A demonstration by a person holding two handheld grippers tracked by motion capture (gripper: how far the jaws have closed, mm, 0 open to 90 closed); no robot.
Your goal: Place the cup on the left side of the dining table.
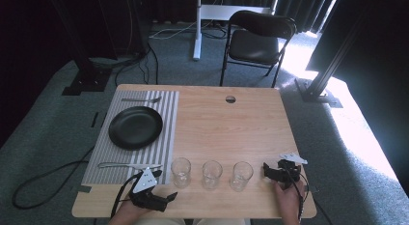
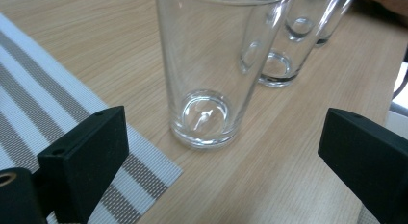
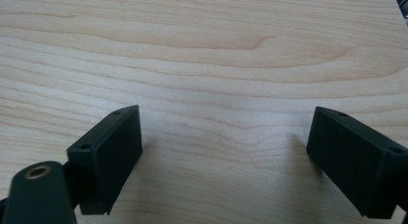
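Figure: table setting at an early stage, seen from the high view and the two gripper views. A light wooden table [image 1: 226, 128] bore a grey-and-white striped placemat [image 1: 166, 138] at its left; on the mat lay a round black plate [image 1: 135, 127], with a metal fork [image 1: 141, 99] at the mat's far edge and a metal knife [image 1: 126, 165] at its near edge. Three clear, empty drinking glasses stood in a row near the person's edge: the left glass [image 1: 181, 172] just beside the mat's near right corner, the middle glass [image 1: 211, 174], and the right glass [image 1: 241, 175], each apart from its neighbour.

The left gripper [image 1: 170, 197] pointed toward the left glass; in the left gripper view its jaws stood wide, with the left glass [image 2: 211, 80] ahead of them and not yet between the pads. The right gripper [image 1: 266, 170] rested near the right glass, its jaws likewise wide over bare wood [image 3: 216, 65] and holding nothing.

Judged from this layout, plate and cutlery appeared already placed, while all three glasses remained unmoved. The step in hand seemed to be the approach to the left glass; grasping, lifting and placing it were all left to do.
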